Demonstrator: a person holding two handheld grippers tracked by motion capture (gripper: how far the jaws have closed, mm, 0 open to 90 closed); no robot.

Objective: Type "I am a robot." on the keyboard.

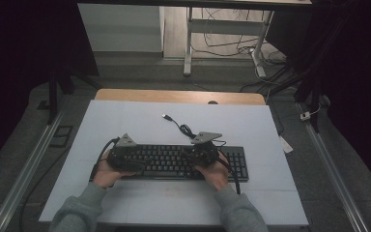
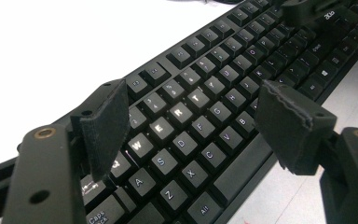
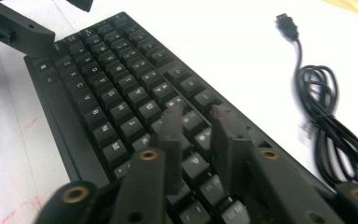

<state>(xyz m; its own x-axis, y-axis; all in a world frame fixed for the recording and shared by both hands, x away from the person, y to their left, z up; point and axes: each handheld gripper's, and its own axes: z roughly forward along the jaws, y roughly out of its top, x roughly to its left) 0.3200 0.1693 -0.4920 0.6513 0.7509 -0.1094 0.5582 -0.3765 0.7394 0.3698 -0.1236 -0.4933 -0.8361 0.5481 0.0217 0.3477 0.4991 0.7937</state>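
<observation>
Lying near the front edge of the white table, the black keyboard runs with its long axis parallel to that edge, left to right across the person's reach, and both hands sit directly over it. The left gripper hangs above the left end, its jaws wide apart with nothing between them; in the left gripper view the pads straddle the Q-W-E rows without touching a key. The right gripper hovers over the right part of the letter block, nearer the number pad, jaws a narrow gap apart, holding nothing, tips just above the keys; whether they graze a keycap I cannot tell. Farther back, toward the far edge, the keyboard's coiled cable and USB plug lie loose.
</observation>
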